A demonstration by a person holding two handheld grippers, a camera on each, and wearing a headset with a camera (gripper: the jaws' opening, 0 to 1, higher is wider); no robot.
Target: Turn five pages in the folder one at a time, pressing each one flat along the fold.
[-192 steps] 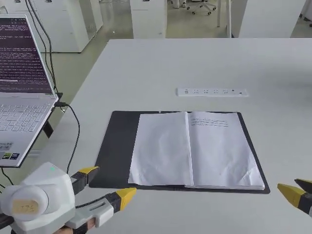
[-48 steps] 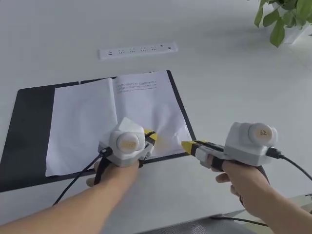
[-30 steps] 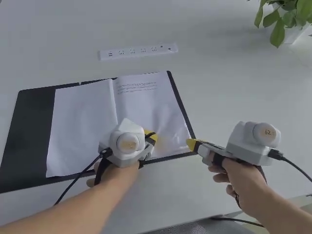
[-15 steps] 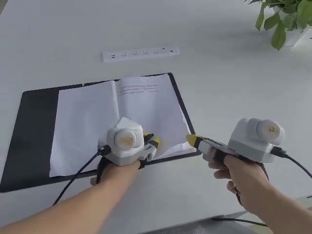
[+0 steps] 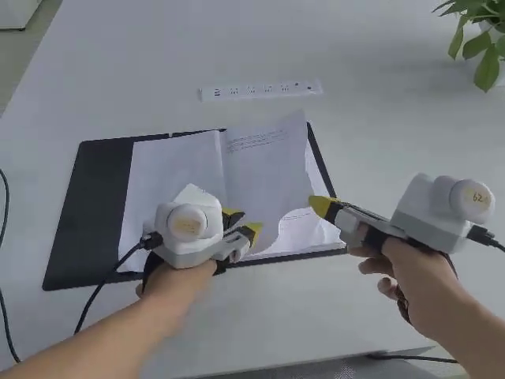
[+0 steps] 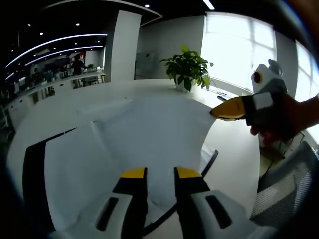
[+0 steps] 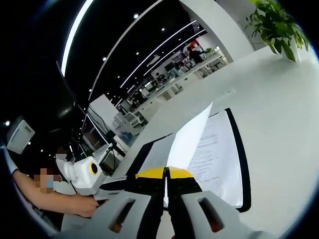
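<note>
White workbench [image 5: 379, 118], open-plan office [image 7: 164, 74] behind; power strip [image 5: 260, 91] and plant [image 5: 477, 43] beyond folder [image 5: 99, 205]. Right gripper [image 5: 318, 205] jaws closed, apparently pinching lifted page [image 5: 264, 174]; left gripper [image 5: 241, 223] jaws slightly apart

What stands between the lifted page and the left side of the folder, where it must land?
The left gripper sits by the fold at the lower edge of the folder, in the path of the page that the right gripper holds up. Nothing else visible does.
</note>
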